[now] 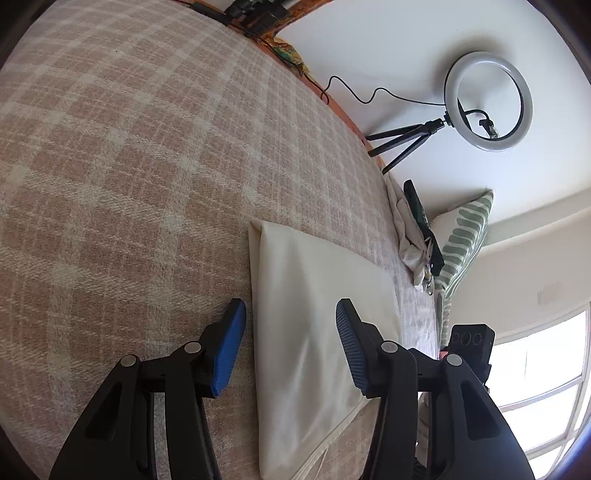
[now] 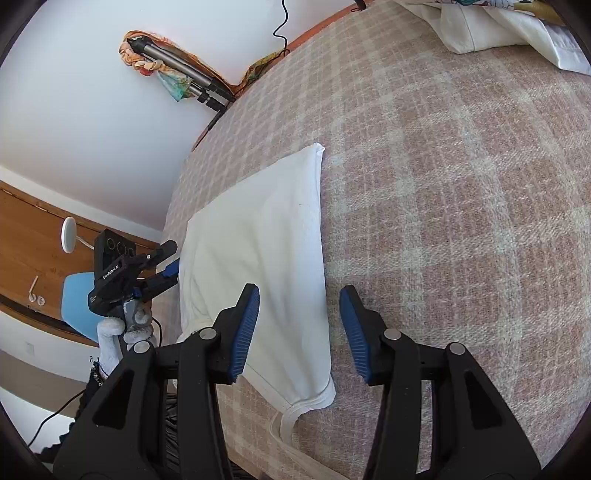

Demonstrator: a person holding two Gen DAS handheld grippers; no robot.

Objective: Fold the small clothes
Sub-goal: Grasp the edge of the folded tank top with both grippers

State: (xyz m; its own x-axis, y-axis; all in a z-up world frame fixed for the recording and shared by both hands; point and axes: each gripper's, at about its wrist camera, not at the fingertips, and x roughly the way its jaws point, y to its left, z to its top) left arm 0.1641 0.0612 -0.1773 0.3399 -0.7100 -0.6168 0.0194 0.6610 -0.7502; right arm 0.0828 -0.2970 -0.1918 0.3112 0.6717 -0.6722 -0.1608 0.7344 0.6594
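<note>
A small cream-white garment point(image 1: 314, 314) lies folded flat on the pink plaid blanket point(image 1: 129, 166). My left gripper point(image 1: 290, 325) is open and empty, its fingers astride the garment's left edge. In the right wrist view the same garment point(image 2: 258, 251) lies flat with a hem and strap near the front. My right gripper point(image 2: 299, 314) is open and empty, astride the garment's right edge. The left gripper point(image 2: 162, 266) also shows there, at the garment's far left side, open.
A ring light on a tripod point(image 1: 487, 99) stands by the wall. A striped pillow point(image 1: 465, 240) and crumpled clothes point(image 1: 413, 236) lie at the blanket's edge. More cloth point(image 2: 498, 29) lies at the far right. A tripod wrapped in cloth point(image 2: 173, 70) leans on the wall.
</note>
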